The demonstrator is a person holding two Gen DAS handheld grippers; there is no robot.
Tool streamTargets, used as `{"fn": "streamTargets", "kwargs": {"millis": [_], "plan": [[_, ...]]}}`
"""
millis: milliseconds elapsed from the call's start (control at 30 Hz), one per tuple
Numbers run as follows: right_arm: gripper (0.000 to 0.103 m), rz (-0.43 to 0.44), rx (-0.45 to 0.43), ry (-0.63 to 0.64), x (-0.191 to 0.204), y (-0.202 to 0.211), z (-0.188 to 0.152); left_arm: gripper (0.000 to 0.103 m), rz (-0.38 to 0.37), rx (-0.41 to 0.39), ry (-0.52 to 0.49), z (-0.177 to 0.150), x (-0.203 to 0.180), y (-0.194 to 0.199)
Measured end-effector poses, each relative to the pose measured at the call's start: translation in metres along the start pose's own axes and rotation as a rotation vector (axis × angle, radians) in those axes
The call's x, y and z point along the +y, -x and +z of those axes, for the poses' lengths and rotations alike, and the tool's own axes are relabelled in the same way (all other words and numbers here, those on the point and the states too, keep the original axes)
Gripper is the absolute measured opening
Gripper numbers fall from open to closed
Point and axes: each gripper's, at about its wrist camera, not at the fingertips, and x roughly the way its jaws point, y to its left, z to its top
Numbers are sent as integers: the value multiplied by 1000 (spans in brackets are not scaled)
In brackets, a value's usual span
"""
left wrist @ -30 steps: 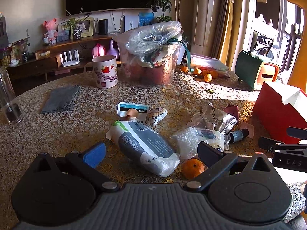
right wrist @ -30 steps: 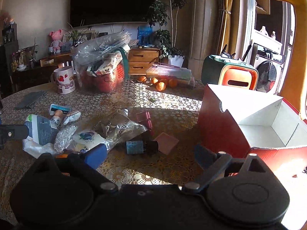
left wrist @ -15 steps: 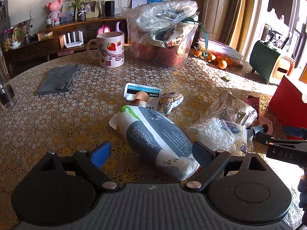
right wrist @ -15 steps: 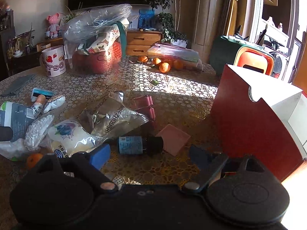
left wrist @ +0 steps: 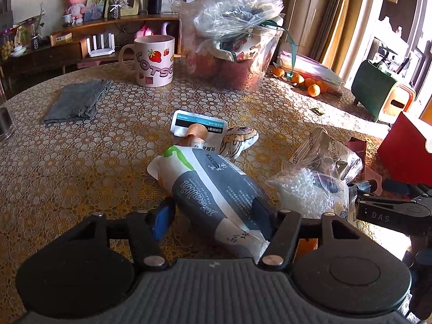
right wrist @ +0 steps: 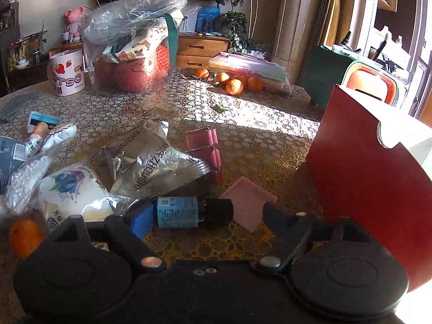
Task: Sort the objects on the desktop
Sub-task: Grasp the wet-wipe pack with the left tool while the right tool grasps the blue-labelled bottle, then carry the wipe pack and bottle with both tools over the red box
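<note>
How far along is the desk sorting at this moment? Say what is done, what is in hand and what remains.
Nothing looks sorted yet. In hand: the left claw sits open astride the grey tissue pack; the right claw is open around the small dark bottle. Neither looks squeezed. Left: the silver snack bag, the blueberry pouch, the pink clips and the tangerine lie on the table outside the red box.

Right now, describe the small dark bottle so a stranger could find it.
Start at the red box at the table's right side. Just left of its near corner lies a pink square card, and the small dark bottle lies on its side against it, between the right gripper fingers. Only it has a light-blue label and black cap.
</note>
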Motion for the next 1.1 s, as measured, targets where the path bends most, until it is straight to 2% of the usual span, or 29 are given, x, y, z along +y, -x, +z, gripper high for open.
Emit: {"fn": "streamTargets", "kwargs": {"millis": [133,200,267,433,500,800,1100], "plan": [[80,6,-1,1,2,-1,0,49,-5,1,17,0,2,1],[78,8,-3,5,2,-1,0,42,-3,0,16,1,1,1],[75,14,0,11,3,-1,0,35,-5,-5,19,1,1,2],[61,40,9,17,5,1,1,26,-14,-12,27,1,1,5],[61,41,11,21,6,2,1,21,-18,-15,32,1,1,7],[60,47,8,-14,-3,17,0,12,-22,-50,58,1,2,24],[60,68,-30,-42,-16,54,1,12,-24,-93,71,0,0,52]]}}
